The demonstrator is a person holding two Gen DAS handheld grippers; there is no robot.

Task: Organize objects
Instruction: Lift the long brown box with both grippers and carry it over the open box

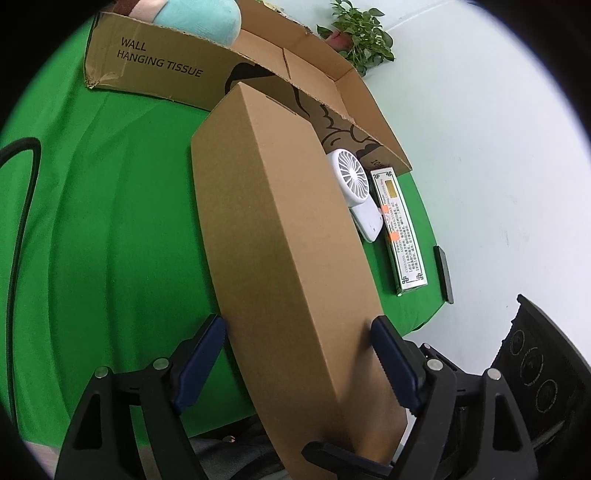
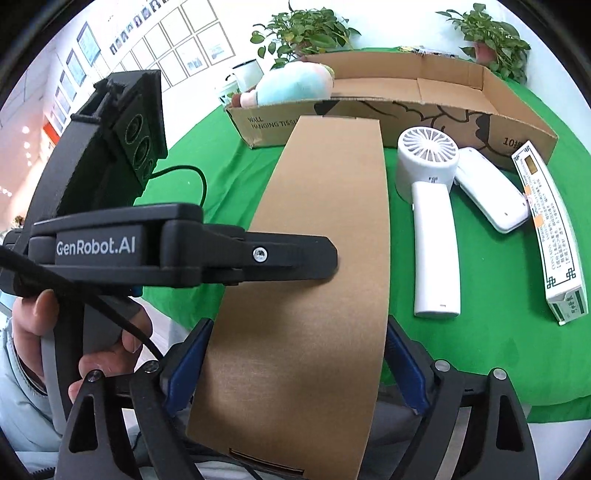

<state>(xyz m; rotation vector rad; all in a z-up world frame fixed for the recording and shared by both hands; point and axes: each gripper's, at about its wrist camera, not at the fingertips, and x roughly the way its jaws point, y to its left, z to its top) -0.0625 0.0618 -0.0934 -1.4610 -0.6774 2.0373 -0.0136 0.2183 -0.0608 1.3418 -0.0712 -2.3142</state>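
Observation:
A long flat brown cardboard box (image 1: 284,236) is held above the green table by both grippers. My left gripper (image 1: 295,354) is shut on its near end, with blue pads on both sides. My right gripper (image 2: 295,365) is shut across the box's width (image 2: 317,258). The left gripper's black finger (image 2: 288,254) lies over the box's left edge in the right wrist view. A large open carton marked WALL HANGING TISSUE (image 1: 155,62) (image 2: 424,107) lies at the back and holds a teal plush toy (image 2: 291,86).
On the green cloth (image 2: 498,295) lie a white handheld fan (image 2: 432,206), a white oblong device (image 2: 487,188) and a white-green medicine box (image 2: 550,229). A black flat item (image 1: 443,273) sits at the table's edge. Potted plants (image 2: 303,33) stand behind the carton. A black cable (image 1: 22,206) crosses the left.

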